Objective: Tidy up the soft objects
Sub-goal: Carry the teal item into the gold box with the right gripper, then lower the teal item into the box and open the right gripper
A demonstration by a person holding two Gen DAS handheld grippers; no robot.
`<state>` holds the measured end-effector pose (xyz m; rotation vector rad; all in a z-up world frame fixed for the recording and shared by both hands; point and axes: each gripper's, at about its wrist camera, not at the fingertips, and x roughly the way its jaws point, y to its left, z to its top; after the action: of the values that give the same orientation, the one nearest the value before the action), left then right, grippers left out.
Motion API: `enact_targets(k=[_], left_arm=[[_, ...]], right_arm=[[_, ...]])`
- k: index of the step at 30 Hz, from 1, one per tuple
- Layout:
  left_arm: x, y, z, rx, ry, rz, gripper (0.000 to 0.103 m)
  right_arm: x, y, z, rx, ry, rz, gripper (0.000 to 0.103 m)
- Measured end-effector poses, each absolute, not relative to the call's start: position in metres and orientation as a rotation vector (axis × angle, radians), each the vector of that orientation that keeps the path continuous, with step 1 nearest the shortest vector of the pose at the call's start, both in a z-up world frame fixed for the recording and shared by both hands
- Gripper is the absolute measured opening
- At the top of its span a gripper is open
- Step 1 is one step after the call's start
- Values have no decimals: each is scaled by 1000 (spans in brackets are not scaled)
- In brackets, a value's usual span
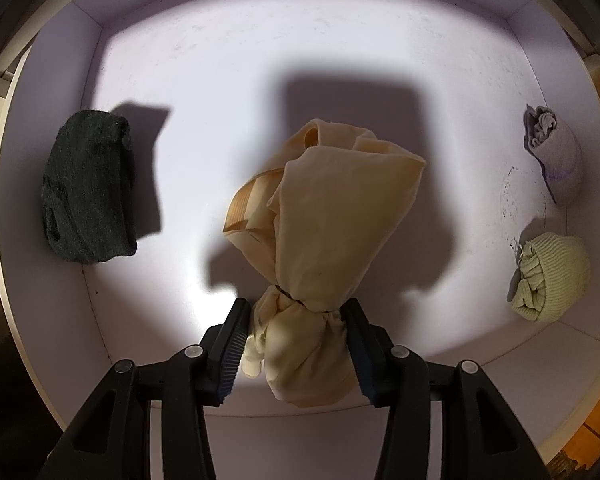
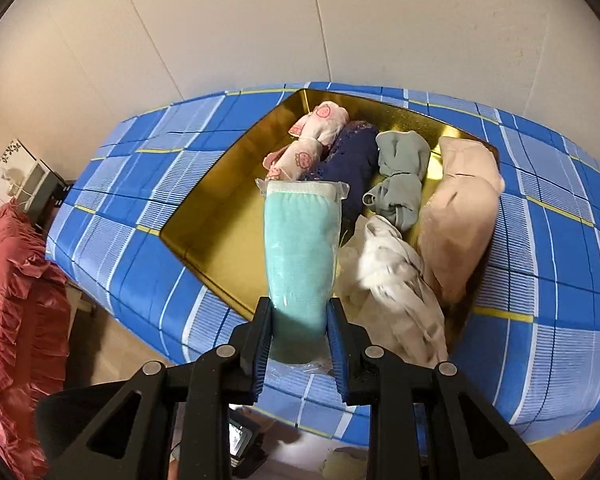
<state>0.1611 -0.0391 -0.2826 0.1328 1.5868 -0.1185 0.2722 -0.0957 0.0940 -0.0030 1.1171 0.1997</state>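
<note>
blue plaid table (image 2: 148, 184) bearing a gold tray (image 2: 204, 216) of rolled soft items. over the tray, right gripper (image 2: 300, 344) pinching a bagged mint cloth roll (image 2: 302, 256). inside a white box (image 1: 260, 80), left gripper (image 1: 296, 344) clamped on a beige tied bundle (image 1: 328, 216).

The white box (image 1: 260, 60) has a matt, smooth, faintly scuffed floor. In it lie a fuzzy dark knit roll (image 1: 88, 188), a ribbed pale-green knit (image 1: 552, 276) and thin, sheer beige cloth (image 1: 332, 232). The gold tray (image 2: 220, 216) shines like polished metal; the mint towelling roll (image 2: 300, 248) sits in glossy clear plastic wrap on a woven checked bedsheet (image 2: 148, 168).
</note>
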Motion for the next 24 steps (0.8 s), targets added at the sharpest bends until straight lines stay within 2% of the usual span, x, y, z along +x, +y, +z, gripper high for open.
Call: enact_targets(k=[10, 17, 24], left_arm=[[151, -37, -279, 141, 1571, -119, 49], [148, -38, -279, 143, 1569, -118, 50], [146, -42, -275, 162, 1561, -105, 54]], right_arm=[[295, -87, 75, -56, 1146, 166, 27], [292, -88, 74, -63, 1122, 182, 37], [253, -91, 85, -158, 1067, 222, 41]])
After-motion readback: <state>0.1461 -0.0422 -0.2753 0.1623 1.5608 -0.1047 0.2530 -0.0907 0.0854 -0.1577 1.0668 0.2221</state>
